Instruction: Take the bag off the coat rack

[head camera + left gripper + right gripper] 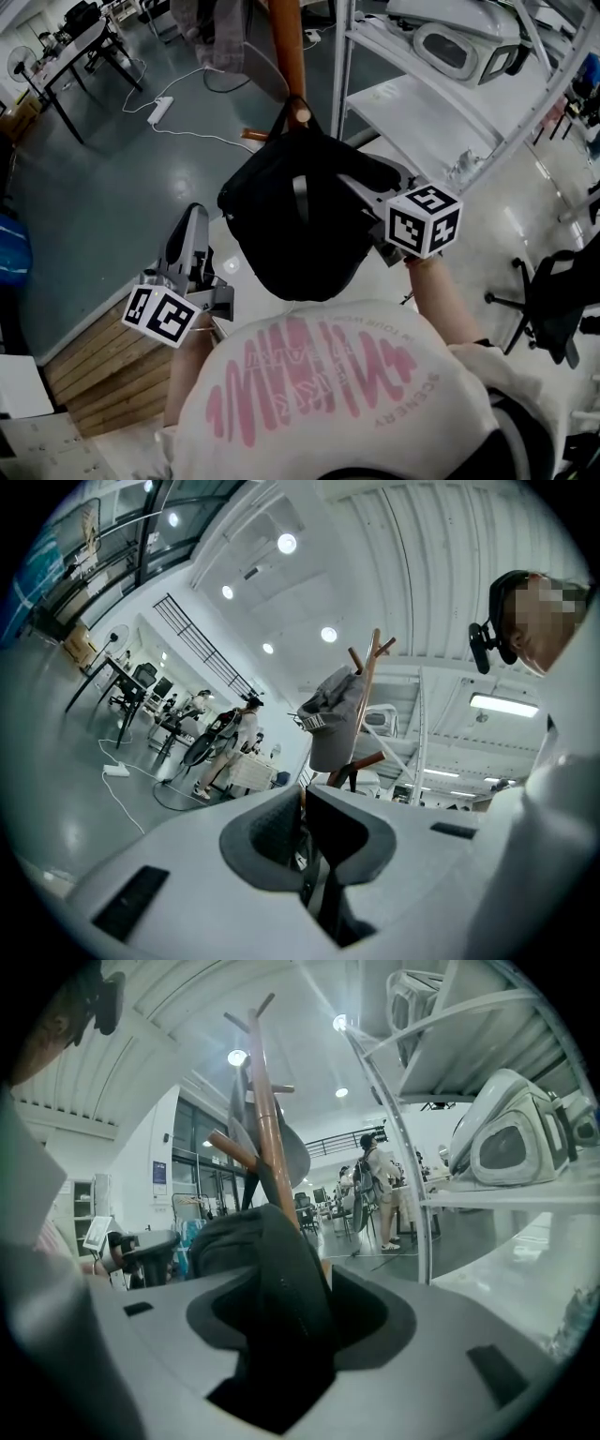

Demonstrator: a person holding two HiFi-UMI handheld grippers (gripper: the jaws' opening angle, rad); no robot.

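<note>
while left gripper (302, 803) fingers press together, right gripper (292, 1283) fingers pinch the hanging bag (300, 225).

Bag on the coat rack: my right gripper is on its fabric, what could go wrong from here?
The bag has its handle looped over a peg of the coat rack; pulling sideways instead of lifting may snag it or rock the rack.
The right gripper pinches just a fold of fabric while the left gripper is shut and empty, so the bag may slip or swing.
</note>
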